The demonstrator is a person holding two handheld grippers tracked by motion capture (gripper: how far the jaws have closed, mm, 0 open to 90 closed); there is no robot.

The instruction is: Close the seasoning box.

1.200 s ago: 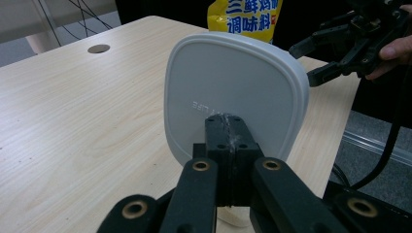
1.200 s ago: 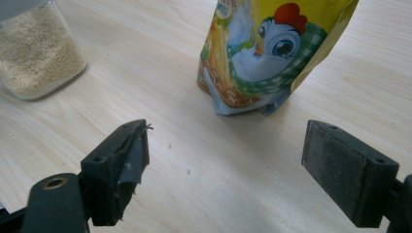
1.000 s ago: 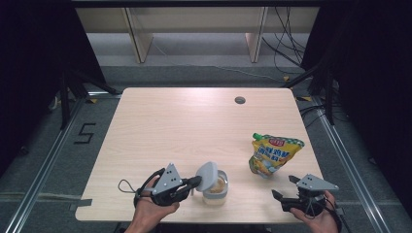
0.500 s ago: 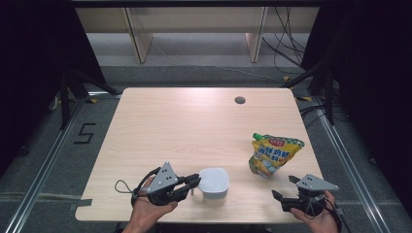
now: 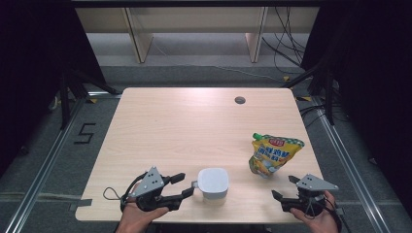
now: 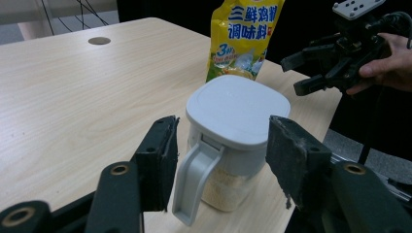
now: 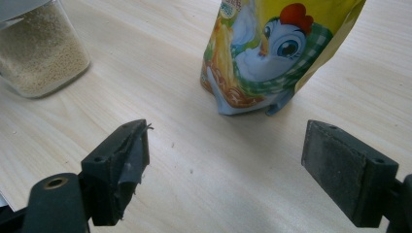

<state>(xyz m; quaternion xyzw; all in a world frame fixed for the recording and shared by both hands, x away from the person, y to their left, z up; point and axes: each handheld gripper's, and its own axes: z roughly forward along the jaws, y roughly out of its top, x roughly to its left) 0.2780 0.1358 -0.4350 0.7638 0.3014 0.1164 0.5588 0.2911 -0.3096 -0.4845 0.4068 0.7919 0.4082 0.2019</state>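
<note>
Two hand-held tools, each black-bodied with a pale grey three-cornered plate on top: the left gripper (image 5: 183, 185) trails a thin black cable that loops at its near-left side; its plate carries small dark screw holes; the right gripper (image 5: 285, 187) wears a like plate, dotted with screws; seen close, the jaws are matte black blocks faced with worn, fraying dark pads, each arm pinned by a brass-ringed rivet; both forearms are bare of sleeves.

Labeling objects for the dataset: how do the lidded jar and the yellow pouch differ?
The jar is a rigid clear container with a pale lid and side handle, holding pale granules; the pouch is soft, yellow and printed. The jar sits between the open left gripper pads; the pouch stands apart. Both stand upright on the table.
</note>
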